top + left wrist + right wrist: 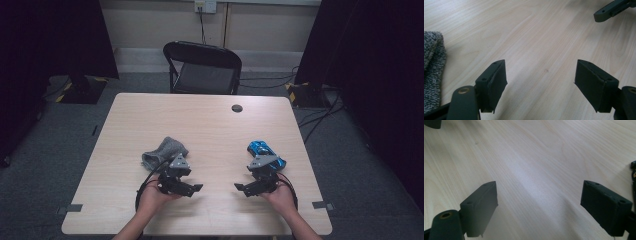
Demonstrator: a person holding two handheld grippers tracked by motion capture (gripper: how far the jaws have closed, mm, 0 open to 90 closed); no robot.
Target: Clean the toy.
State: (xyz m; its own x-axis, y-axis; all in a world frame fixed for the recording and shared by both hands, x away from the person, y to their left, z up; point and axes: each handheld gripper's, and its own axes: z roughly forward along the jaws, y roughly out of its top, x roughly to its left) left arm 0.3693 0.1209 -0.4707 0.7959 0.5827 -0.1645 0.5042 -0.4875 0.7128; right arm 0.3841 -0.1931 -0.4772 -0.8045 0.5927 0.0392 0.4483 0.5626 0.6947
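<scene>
Two forearms are seen entering from the bottom edge of the high view, and a gripper is held in each hand low over the near part of the pale wooden table (210, 120). The left hand (152, 196) is cupped under its tool from below, and the left gripper (196, 189) is pointed inward toward the table's middle. The right hand (281, 195) is set in a mirrored pose, with the right gripper (241, 188) aimed back at the left one, so that the two tips are turned toward each other with a stretch of bare tabletop between them.

In the left gripper view the jaws are seen spread wide apart, with nothing but wood grain between them; nothing is held or touched. In the right gripper view the jaws are likewise parted widely over bare table, and nothing is gripped.

A grey knitted cloth (164, 151) is lying crumpled on the table just beyond the left gripper, and its edge is seen at the left border of the left gripper view (432, 72), beside the left jaw but clear of it. A blue toy car (264, 151) is resting on the table just behind the right gripper, partly covered by the grey plate on that tool.
</scene>
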